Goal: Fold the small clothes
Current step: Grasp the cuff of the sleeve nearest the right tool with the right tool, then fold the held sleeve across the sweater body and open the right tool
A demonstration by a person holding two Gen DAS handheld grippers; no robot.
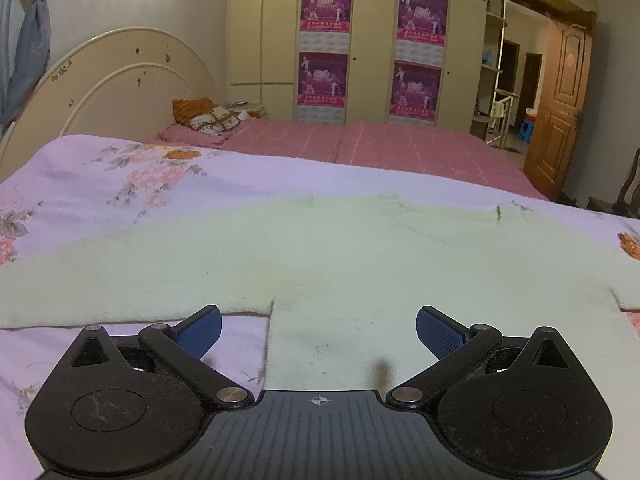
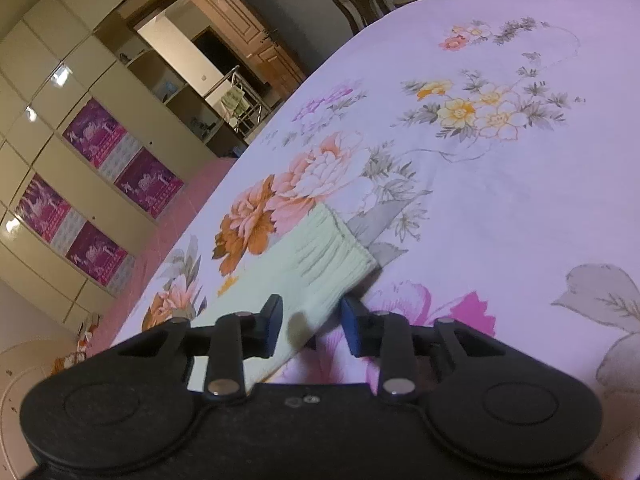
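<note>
A pale green sweater [image 1: 360, 264] lies flat on the floral bedsheet [image 1: 120, 184], neck toward the far side and sleeves stretched out to either side, so its long axis runs across the left wrist view. The left gripper [image 1: 319, 330] hovers low over the hem end of the body, near the left armpit corner, with its jaws wide apart and nothing between them; the body panel lies directly ahead and below.

In the right wrist view the right gripper [image 2: 310, 326] is rolled to one side and sits at the end of the right sleeve [image 2: 320, 264]. Its jaws are narrowed, straddling the sleeve edge just short of the ribbed cuff [image 2: 340, 248], which points away from them. Whether the pads already pinch the knit I cannot tell; a small gap seems to show beside each pad.

The right hand looks nearer a grasp. The likely next move is lifting that sleeve inward across the body.
</note>
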